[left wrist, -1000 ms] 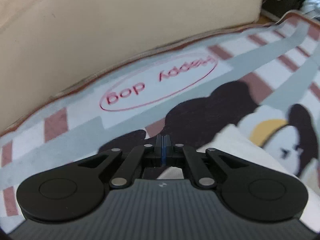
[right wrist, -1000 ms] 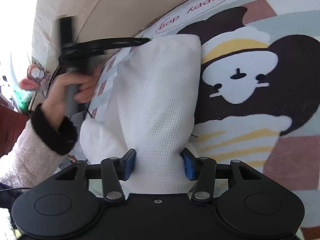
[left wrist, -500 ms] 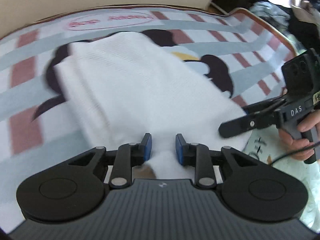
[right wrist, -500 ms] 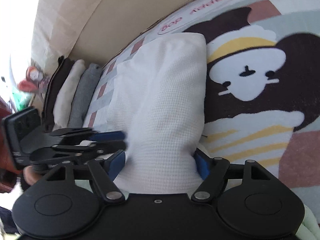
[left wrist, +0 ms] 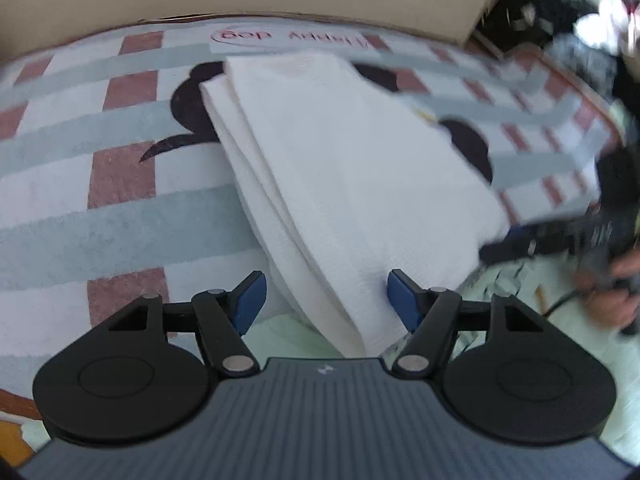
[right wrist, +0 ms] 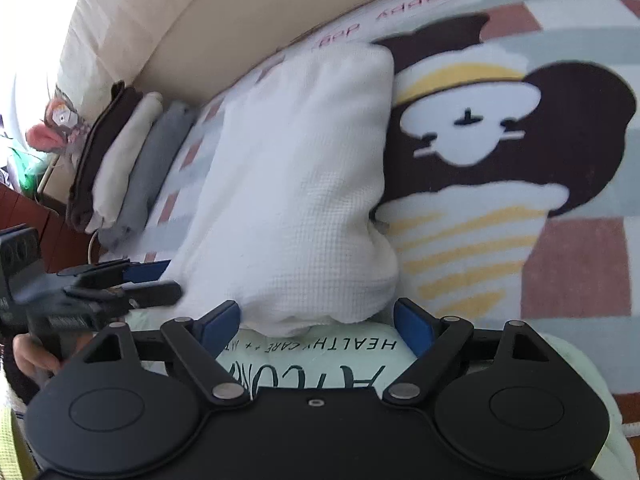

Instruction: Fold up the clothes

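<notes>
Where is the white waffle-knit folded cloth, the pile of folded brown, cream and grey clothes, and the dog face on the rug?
white waffle-knit folded cloth (right wrist: 296, 184), right wrist view, top middle.
pile of folded brown, cream and grey clothes (right wrist: 128, 156), right wrist view, cream layer.
dog face on the rug (right wrist: 468, 124), right wrist view, white muzzle.

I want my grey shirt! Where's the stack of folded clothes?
In the right wrist view, the stack of folded clothes sits at the left, against the beige cushion, just beyond the white garment.
</notes>
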